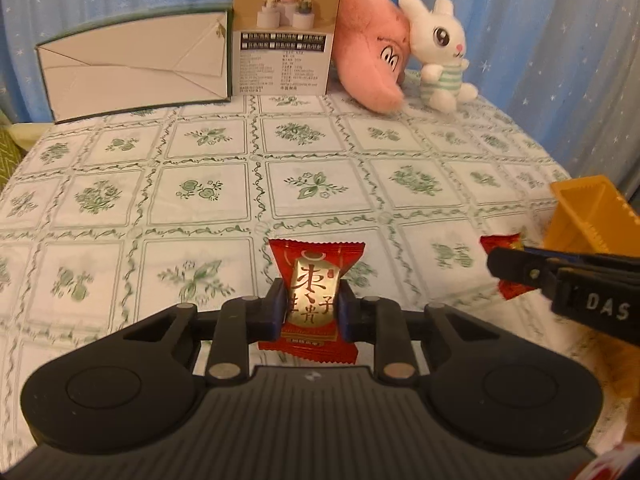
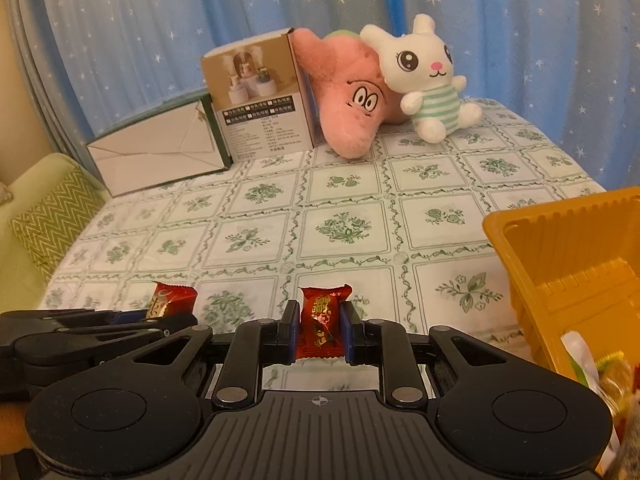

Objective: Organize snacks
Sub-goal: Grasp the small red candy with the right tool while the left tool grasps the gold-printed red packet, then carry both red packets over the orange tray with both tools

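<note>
My left gripper [image 1: 313, 309] is shut on a red snack packet with a gold label [image 1: 314, 276], held above the tablecloth. In the right wrist view this gripper [image 2: 160, 318] and its packet [image 2: 170, 300] show at the lower left. My right gripper [image 2: 320, 328] is shut on a small red candy packet [image 2: 323, 320]. In the left wrist view the right gripper [image 1: 504, 266] comes in from the right with its packet [image 1: 505, 245] beside it. A yellow plastic tray [image 2: 520, 232] stands at the right and holds a few wrapped snacks [image 2: 612, 376] in its near corner.
At the back of the table stand an open white-lined box [image 1: 132, 72], a brown product box [image 1: 286, 32], a pink star plush [image 1: 372, 60] and a white rabbit plush [image 1: 438, 48]. A green cushion [image 2: 48, 220] lies off the left edge. Blue starred curtain behind.
</note>
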The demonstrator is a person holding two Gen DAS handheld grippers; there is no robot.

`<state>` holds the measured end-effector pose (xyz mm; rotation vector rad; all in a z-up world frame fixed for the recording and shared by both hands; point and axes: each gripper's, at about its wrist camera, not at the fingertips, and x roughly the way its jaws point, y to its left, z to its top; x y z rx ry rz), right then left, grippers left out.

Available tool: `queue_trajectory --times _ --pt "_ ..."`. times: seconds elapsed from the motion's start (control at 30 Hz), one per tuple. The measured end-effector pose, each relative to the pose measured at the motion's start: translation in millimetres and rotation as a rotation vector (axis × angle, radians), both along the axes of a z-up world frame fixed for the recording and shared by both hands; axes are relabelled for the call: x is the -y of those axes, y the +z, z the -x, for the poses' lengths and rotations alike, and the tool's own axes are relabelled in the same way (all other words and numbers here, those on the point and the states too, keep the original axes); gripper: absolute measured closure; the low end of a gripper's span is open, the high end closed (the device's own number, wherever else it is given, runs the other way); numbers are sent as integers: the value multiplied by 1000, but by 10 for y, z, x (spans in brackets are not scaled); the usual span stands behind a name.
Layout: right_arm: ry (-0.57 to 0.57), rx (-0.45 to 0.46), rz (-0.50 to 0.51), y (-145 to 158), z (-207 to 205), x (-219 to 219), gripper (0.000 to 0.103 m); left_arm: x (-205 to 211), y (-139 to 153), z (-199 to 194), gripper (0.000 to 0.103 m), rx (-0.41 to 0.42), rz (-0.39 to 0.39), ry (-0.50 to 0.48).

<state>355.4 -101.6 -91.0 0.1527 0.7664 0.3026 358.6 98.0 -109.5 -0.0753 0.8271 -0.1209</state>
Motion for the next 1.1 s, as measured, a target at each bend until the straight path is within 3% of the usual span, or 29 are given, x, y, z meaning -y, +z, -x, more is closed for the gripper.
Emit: queue_trajectory --times 0.37,0.7,1.1 --pt "24 59 0 325 938 244 82 294 485 986 80 51 21 58" --pt "-20 89 -14 666 1797 674 82 748 894 1856 80 96 54 47" --pt "-68 127 -9 959 2466 1059 82 1155 1109 2473 80 125 78 28"
